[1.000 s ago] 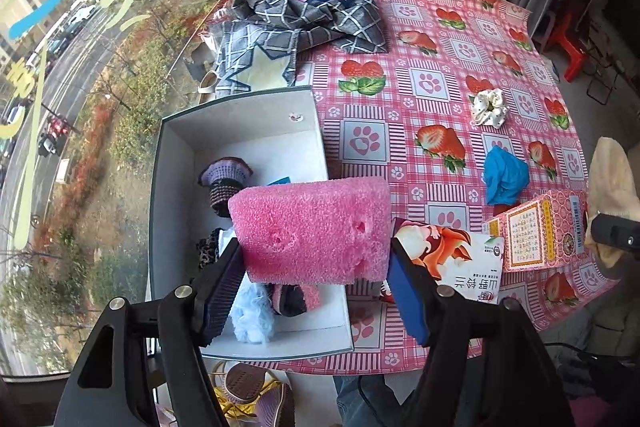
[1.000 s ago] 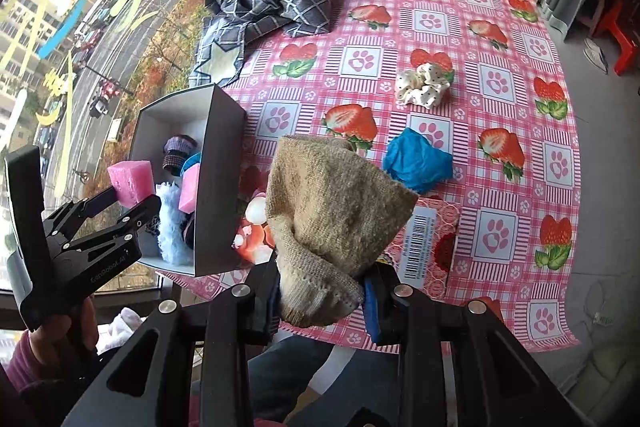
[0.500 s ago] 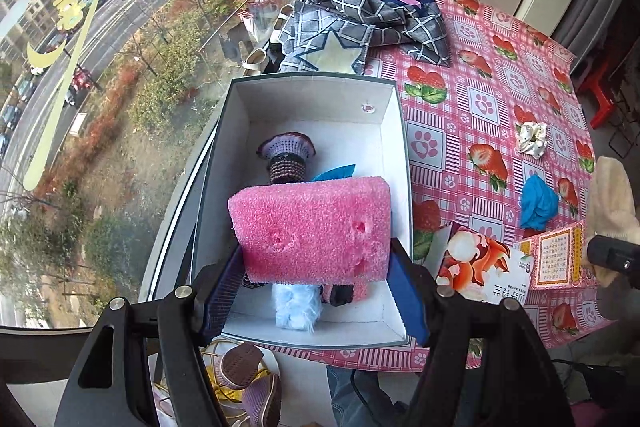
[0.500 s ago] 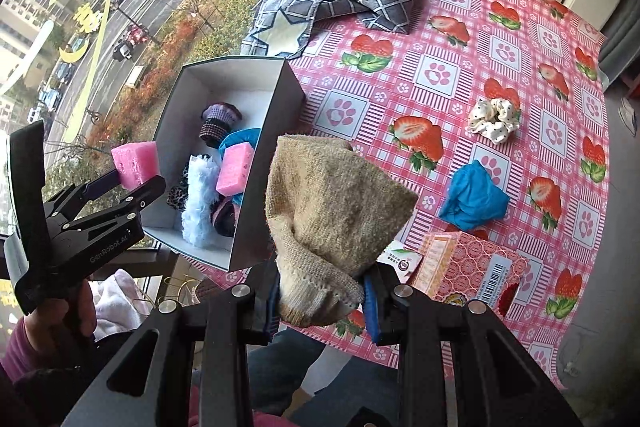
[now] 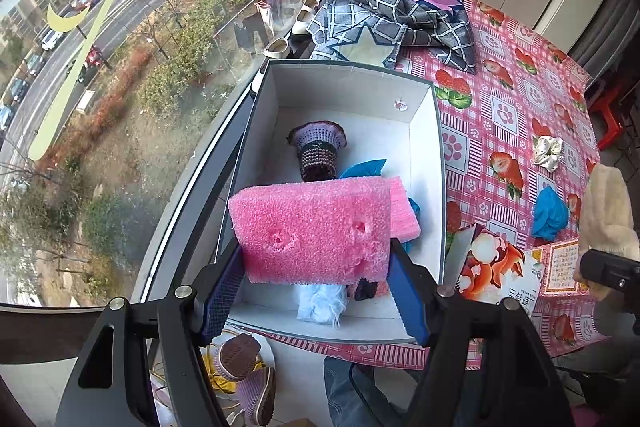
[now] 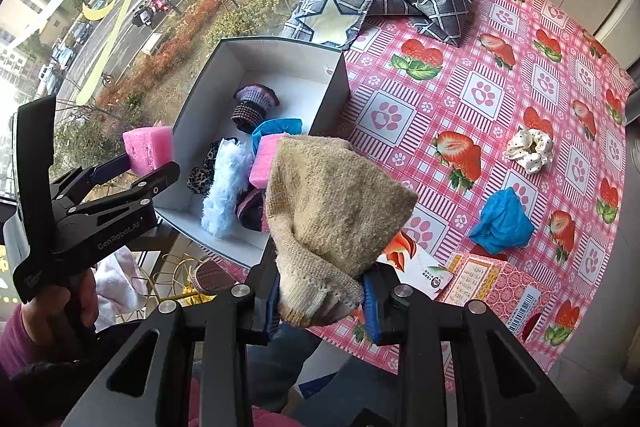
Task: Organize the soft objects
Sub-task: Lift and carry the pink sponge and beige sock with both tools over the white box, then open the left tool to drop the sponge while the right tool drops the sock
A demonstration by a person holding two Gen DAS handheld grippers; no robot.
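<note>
A rectangular pink foam sponge [image 5: 316,229] is clamped between the blue pads of the left gripper [image 5: 316,291], whose jaws stand partly open around its full width. The sponge is held above the open white cardboard box [image 5: 436,147], which sits at the window edge of the surface covered in a pink strawberry-and-paw-print cloth [image 5: 504,115]. Inside the box a purple crocheted cup-shaped piece [image 5: 318,151], a second pink sponge [image 5: 404,211], a crumpled blue cloth [image 5: 364,169] and a pale blue fluffy item [image 5: 320,305] are already collected.

A beige knitted glove [image 6: 332,211] is pinched low at its cuff by the right gripper [image 6: 320,303], the jaws being drawn nearly together on the fabric. It is carried over the near corner of the box, beside its right wall.

The step in hand is judged to be the delivery of both held pieces into the box. For the next move, the sponge would need to be lowered over a free patch of the box floor and released by widening the jaws; the glove would need to be brought further over the box opening before release, so that it is not dropped on the rim.

A white dotted scrunchie [image 6: 530,147] and a blue crumpled cloth [image 6: 502,223] are left on the surface, well apart from the box.
</note>
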